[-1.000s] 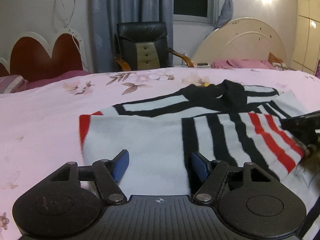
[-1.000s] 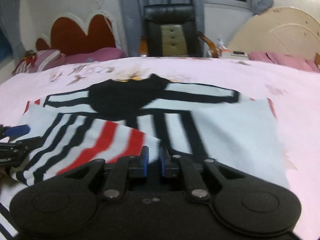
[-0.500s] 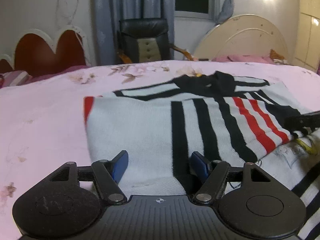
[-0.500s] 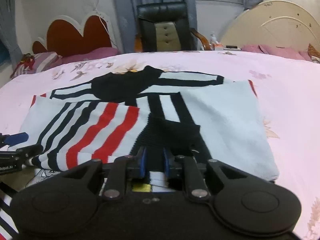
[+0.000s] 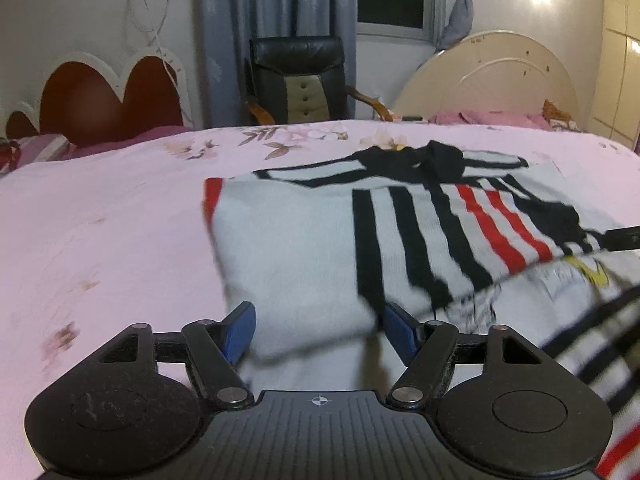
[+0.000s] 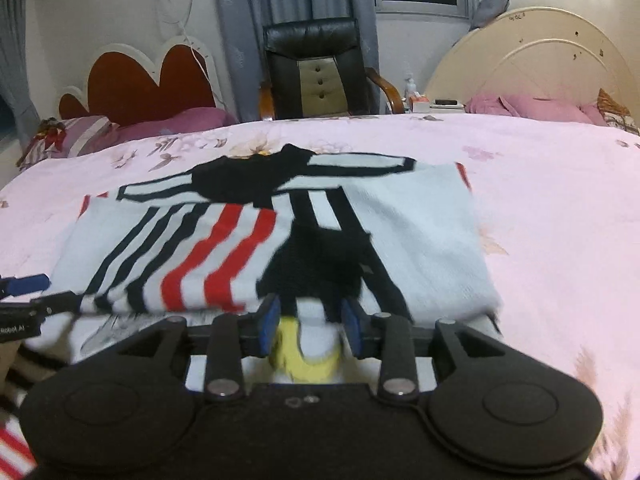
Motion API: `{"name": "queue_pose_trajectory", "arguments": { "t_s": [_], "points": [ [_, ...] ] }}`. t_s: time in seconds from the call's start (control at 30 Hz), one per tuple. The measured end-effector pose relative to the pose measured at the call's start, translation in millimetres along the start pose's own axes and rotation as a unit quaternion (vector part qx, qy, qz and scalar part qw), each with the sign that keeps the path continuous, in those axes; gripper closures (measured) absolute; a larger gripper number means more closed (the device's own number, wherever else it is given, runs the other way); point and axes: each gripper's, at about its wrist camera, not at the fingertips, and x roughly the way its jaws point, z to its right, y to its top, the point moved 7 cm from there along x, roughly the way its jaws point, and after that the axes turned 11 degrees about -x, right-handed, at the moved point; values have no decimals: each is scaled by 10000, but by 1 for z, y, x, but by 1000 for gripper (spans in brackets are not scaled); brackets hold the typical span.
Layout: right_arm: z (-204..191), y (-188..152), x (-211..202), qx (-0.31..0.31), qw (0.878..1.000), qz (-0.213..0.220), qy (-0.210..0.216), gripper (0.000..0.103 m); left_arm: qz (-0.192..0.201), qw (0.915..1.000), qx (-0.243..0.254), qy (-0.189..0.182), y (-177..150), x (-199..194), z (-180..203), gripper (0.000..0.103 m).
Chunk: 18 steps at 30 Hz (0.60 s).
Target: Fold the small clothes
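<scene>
A striped sweater [image 6: 420, 232] lies folded on the pink bed [image 6: 560, 208], its sleeves turned in over the body, below the black chair [image 6: 316, 68] at the bed's far edge. The left hand-held gripper [image 5: 318, 328] is released and its jaws are opening, straddling the sweater's near left corner without pressing it. The right hand-held gripper [image 6: 310, 322] is also opening; the sweater's near edge lies between its blue pads [image 6: 271, 322], which no longer squeeze it.

The sweater's [image 5: 304, 248] near hem is blurred, its right side cut off.
</scene>
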Motion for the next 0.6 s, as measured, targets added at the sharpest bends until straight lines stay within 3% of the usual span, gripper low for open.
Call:
{"name": "queue_pose_trajectory", "arguments": {
  "t_s": [0.07,0.2,0.33,0.37,0.4,0.47,0.53,0.6],
  "points": [
    [6,-11,-16,126,9999,-24,25,65,106,9999,-133,14,-6,-19,-8,10],
    [20,-34,-44,374,9993,-70,57,60,102,9994,-323,53,-28,-55,-25,10],
    [33,-56,-67,787,9967,-70,210,58,-226,9959,-859,-168,-61,-86,-40,11],
    [39,-63,-73,932,9953,-71,251,58,-324,9933,-1078,-245,-71,-94,-44,17],
    [46,-70,-79,1086,9937,-69,280,58,-418,9906,-1275,-279,-80,-99,-47,32],
    [58,-83,-92,1328,9904,-47,375,59,-652,9817,-1761,-316,-101,-108,-53,45],
    [69,-100,-107,1530,9869,-45,510,60,-718,9717,-2207,-429,-117,-118,-55,45],
    [79,-117,-120,1631,9848,-91,588,60,-868,9574,-2642,-779,-132,-129,-50,45]
  ]
}}
